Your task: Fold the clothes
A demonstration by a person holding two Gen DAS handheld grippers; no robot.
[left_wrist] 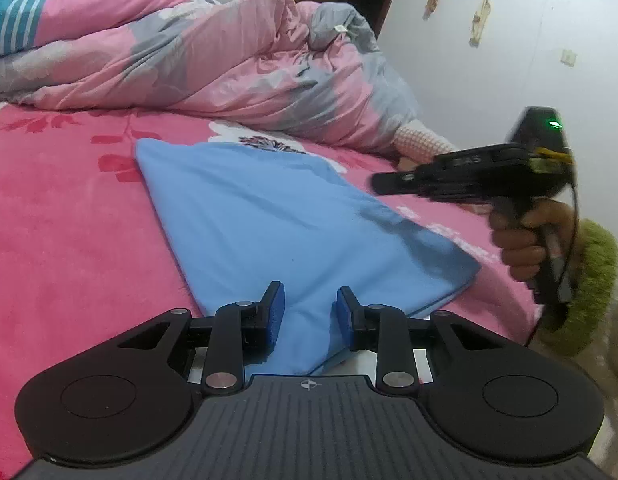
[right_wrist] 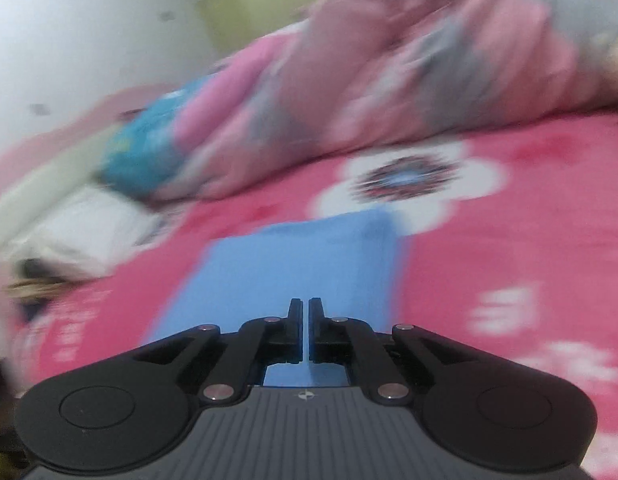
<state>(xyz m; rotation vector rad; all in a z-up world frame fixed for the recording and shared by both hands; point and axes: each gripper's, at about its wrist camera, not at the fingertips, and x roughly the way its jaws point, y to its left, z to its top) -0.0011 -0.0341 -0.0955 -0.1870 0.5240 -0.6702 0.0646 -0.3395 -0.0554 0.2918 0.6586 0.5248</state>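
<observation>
A light blue garment (left_wrist: pixel 269 224), folded into a flat, roughly rectangular bundle, lies on a bright pink flowered bedsheet (left_wrist: pixel 69 208), its surface smooth and nearly free of wrinkles. Its far edge reaches a white flower print on the sheet, while the near end tapers toward the edge of the bed. In the blurred right wrist view the same blue cloth (right_wrist: pixel 293 264) appears as a plain flat panel.
</observation>
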